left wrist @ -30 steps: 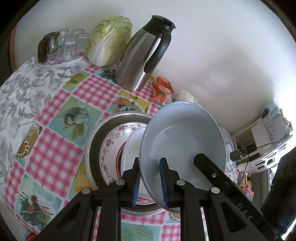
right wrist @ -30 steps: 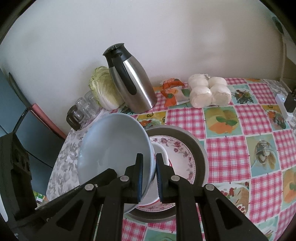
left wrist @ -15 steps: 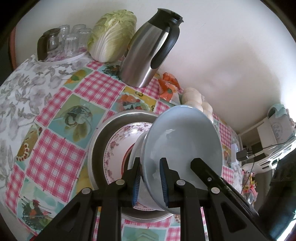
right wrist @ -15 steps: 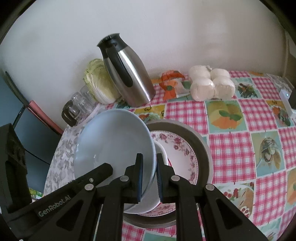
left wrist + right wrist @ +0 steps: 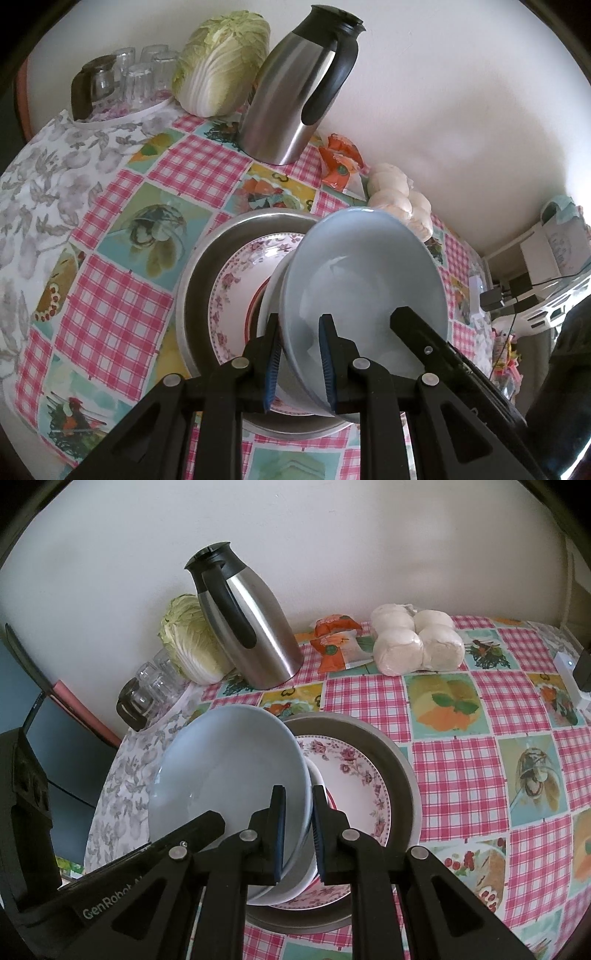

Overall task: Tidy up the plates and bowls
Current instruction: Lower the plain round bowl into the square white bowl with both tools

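A light blue bowl (image 5: 365, 280) (image 5: 236, 771) is held tilted between both grippers. My left gripper (image 5: 300, 360) is shut on its near rim, and my right gripper (image 5: 297, 834) is shut on the opposite rim. The bowl sits just above a white bowl (image 5: 314, 775) (image 5: 271, 291) that rests on a floral plate (image 5: 236, 288) (image 5: 354, 779). The plate lies in a grey metal pan (image 5: 199, 266) (image 5: 399, 764). Most of the white bowl is hidden behind the blue one.
A steel thermos jug (image 5: 295, 92) (image 5: 251, 627), a cabbage (image 5: 221, 62), glasses on a tray (image 5: 125, 81), an orange packet (image 5: 332, 638) and bagged white buns (image 5: 417, 638) stand along the wall behind the pan. The checked tablecloth (image 5: 480, 757) extends to the right.
Both grippers have lowered the blue bowl towards the white bowl on the plate, and it is less steeply tilted. The grips on its rim have not changed.
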`<state>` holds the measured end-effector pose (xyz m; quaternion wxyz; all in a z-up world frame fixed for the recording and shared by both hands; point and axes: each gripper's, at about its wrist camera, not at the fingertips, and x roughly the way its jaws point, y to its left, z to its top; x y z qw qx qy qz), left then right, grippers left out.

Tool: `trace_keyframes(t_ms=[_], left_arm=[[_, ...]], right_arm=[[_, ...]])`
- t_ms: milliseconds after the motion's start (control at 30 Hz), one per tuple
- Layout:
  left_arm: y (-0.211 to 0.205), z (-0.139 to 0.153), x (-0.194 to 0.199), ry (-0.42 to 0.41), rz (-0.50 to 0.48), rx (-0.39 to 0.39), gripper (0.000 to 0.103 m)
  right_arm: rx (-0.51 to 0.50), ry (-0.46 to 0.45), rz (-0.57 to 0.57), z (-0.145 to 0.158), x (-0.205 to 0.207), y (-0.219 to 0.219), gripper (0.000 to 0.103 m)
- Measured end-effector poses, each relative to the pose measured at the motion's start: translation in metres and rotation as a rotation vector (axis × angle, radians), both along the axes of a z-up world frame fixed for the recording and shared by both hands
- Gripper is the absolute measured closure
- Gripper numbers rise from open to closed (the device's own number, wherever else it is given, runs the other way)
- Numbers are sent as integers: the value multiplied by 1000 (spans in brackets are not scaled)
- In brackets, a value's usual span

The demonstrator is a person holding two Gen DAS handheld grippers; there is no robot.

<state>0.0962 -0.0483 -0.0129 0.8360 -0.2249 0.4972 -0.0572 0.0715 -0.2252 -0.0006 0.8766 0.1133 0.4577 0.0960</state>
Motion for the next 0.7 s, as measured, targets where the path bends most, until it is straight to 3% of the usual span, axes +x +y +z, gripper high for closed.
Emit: trace_keyframes(t_ms=[700], left_arm=[[3, 5, -3, -12, 13, 3, 79]], right_arm=[[7, -42, -24, 11, -2, -12, 87]])
